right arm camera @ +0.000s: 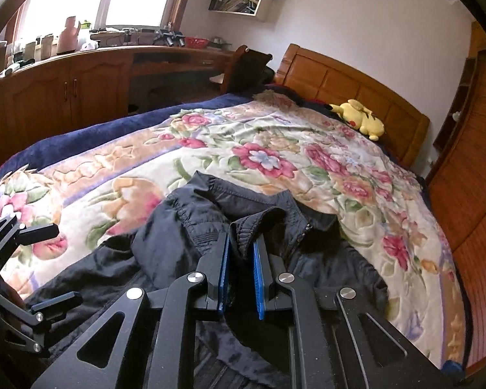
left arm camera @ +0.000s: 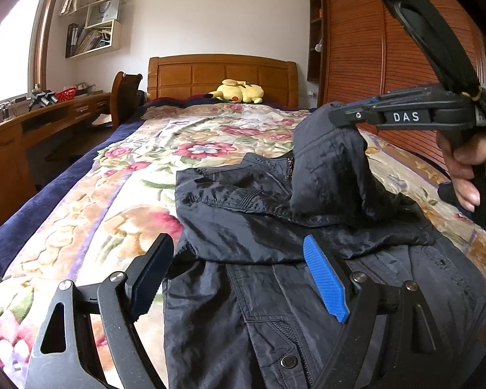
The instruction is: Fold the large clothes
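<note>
I see the black jacket lying on the floral blanket near the foot edge of the bed, partly folded over itself. My right gripper has its blue-padded fingers pinching a gathered cuff of the jacket sleeve and holds it lifted above the body of the garment. My left gripper hovers over the jacket's lower part with fingers spread wide, holding nothing; a yellow plush toy rests by the headboard.

"DAS" label on right gripper body.
</note>
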Demonstrator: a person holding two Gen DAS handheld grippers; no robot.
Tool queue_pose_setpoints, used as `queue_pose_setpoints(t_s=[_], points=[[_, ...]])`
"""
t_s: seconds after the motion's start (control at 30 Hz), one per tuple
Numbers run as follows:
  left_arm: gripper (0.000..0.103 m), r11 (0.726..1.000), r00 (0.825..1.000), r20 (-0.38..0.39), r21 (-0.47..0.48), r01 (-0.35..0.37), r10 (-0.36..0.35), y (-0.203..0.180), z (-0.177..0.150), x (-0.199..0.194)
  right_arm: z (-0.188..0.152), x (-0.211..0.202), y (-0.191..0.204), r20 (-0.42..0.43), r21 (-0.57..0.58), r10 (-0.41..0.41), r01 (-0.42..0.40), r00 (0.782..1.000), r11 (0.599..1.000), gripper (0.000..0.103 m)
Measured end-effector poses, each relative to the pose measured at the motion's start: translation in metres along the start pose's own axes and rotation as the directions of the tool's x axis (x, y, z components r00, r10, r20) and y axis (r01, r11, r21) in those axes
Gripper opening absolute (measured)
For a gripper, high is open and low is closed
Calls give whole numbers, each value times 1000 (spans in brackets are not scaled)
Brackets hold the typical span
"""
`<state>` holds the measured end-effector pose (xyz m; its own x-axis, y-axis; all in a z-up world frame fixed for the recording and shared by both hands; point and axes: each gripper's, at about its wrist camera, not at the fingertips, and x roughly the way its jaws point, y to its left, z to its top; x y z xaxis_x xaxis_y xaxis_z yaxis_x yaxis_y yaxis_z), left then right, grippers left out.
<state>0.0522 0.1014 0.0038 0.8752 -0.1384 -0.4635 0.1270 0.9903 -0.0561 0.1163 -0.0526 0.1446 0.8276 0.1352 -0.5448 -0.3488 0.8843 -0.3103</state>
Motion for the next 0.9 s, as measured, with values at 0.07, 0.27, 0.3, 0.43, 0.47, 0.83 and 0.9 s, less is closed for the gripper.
queue_pose_setpoints(t_s=[0.07,0.27,0.3,0.43,0.47,0.83,0.9], points=[[83,1000,1000,0,0,0,0,0,0,0,1,0,1,-3,5,6,-6,1000,1000,12],[83,1000,1000,-4,15,-10,10,-1,-1,1,0,-9,-2,26,49,44,-45,999,998,49],[83,1000,1000,-6,16,-12,12,-2,-1,2,0,-12,-3,37,60,52,-54,998,997,57],[83,1000,1000,-12,18,-9,10,-3,-2,5,-15,-14,-1,50,61,36,-39,998,997,60],[83,1000,1000,-13,20,-9,9,-5,-2,5,-20,-12,0,40,57,30,-32,999,998,60],[83,999,1000,-14,29,-13,13,-10,-1,8,-53,28,-24,-32,177,17,-11,999,984,60],[83,999,1000,-14,31,-20,20,-9,-2,8,-51,41,-23,-40,202,28,-19,999,979,60]])
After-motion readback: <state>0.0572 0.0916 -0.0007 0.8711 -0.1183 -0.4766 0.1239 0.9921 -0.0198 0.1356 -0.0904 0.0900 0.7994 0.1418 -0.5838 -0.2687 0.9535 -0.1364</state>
